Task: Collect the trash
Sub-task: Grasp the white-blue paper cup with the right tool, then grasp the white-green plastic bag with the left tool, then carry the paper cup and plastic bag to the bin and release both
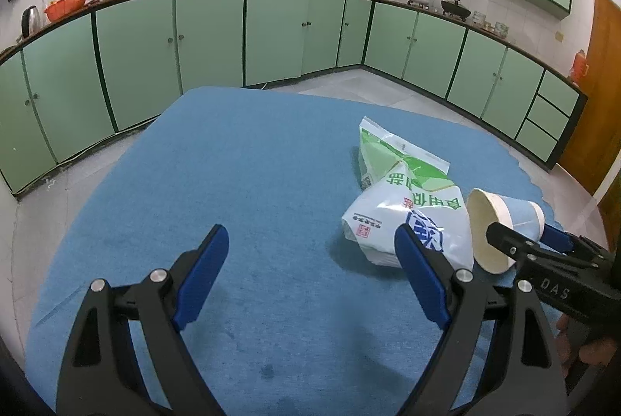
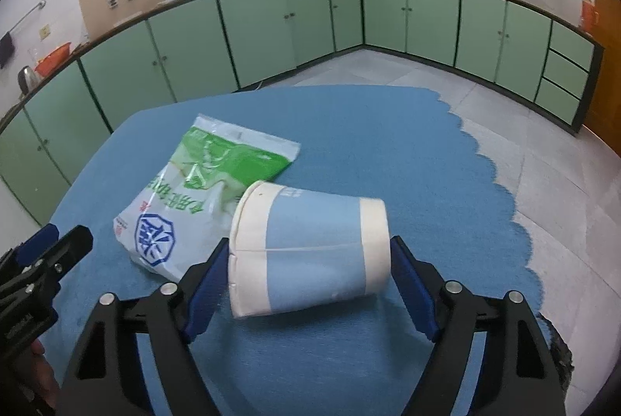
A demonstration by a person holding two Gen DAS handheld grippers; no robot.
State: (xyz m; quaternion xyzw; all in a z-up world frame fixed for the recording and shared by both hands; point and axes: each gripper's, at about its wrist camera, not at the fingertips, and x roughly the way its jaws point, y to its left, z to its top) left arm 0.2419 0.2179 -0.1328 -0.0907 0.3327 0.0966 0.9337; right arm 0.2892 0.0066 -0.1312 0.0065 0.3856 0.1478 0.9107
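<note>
My right gripper (image 2: 308, 268) clasped the paper cup (image 2: 308, 253) end to end, rim against one pad and base against the other, so it lay sideways just above the tabletop (image 2: 388, 144). My left gripper (image 1: 310, 260) hung released over bare cloth. The plastic bag (image 1: 396, 198) lay ahead to its right. The tabletop's scalloped edge (image 2: 500, 191) ran to the right of my right gripper, with open room ahead.

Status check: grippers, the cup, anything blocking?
Right gripper straddling paper cup, grip unconfirmed. Left gripper open, empty over blue cloth. Cup on its side beside plastic bag. Nothing blocking.
</note>
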